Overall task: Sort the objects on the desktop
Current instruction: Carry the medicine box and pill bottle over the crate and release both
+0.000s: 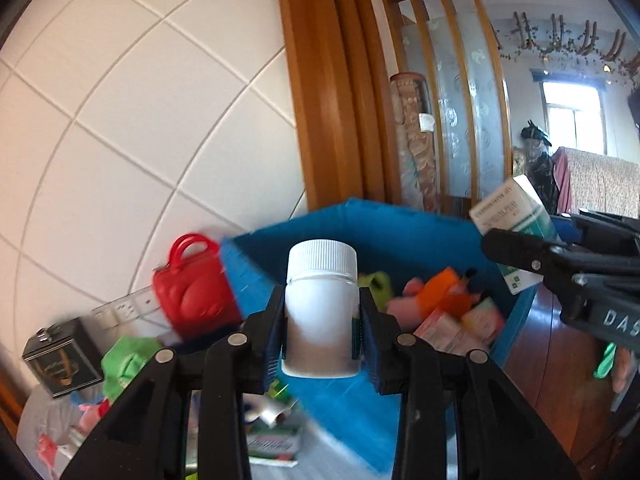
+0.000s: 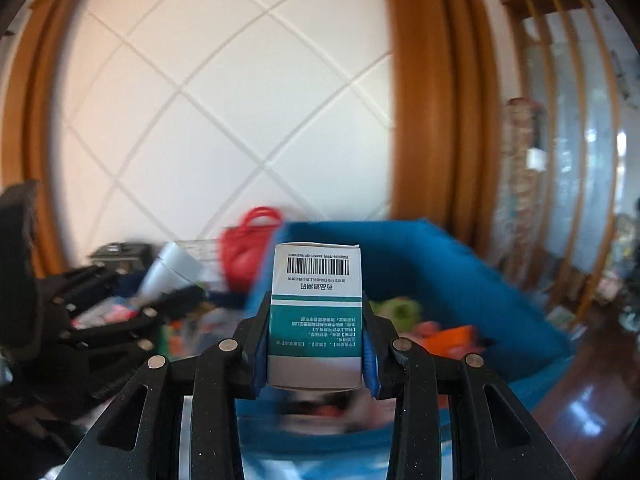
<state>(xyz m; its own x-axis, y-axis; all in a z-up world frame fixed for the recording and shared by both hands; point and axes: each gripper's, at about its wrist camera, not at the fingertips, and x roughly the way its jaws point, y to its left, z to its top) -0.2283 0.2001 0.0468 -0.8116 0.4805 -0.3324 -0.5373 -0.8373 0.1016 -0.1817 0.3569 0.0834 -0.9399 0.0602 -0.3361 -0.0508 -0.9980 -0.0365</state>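
Observation:
My left gripper (image 1: 320,332) is shut on a white plastic bottle (image 1: 320,312) with a ribbed white cap, held upright above the near wall of a blue bin (image 1: 400,236). My right gripper (image 2: 316,344) is shut on a white and teal medicine box (image 2: 316,320) with a barcode on top, held above the same blue bin (image 2: 460,280). The right gripper and its box (image 1: 516,216) show at the right of the left wrist view. The left gripper (image 2: 100,320) shows blurred at the left of the right wrist view.
The bin holds orange and pink toys (image 1: 440,296) and small boxes (image 1: 452,332). A red toy handbag (image 1: 192,284) stands left of the bin. A dark tin (image 1: 60,356), green items (image 1: 128,360) and packets lie at the left. A tiled wall is behind.

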